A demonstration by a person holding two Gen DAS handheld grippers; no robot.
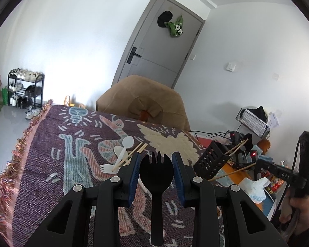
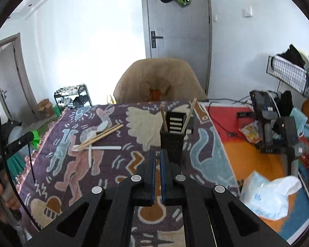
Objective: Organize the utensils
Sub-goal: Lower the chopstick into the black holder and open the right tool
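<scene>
My left hand-held gripper (image 1: 156, 171) spread wide, black spork (image 1: 156, 182) lying between the blue pads untouched, my right hand-held gripper (image 2: 158, 165) nearly closed and empty just before the black utensil holder (image 2: 172, 142) holding two chopsticks (image 2: 189, 116) on the surface (image 2: 121, 160).

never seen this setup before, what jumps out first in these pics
The black spork fills the left wrist view, lying between the wide-open fingers of the left hand-held gripper. Under it spreads the purple cartoon-patterned cloth, with white spoons and wooden chopsticks piled at its far left. The black utensil holder stands upright mid-table with two chopsticks in it, just beyond the nearly shut, empty right hand-held gripper.
</scene>
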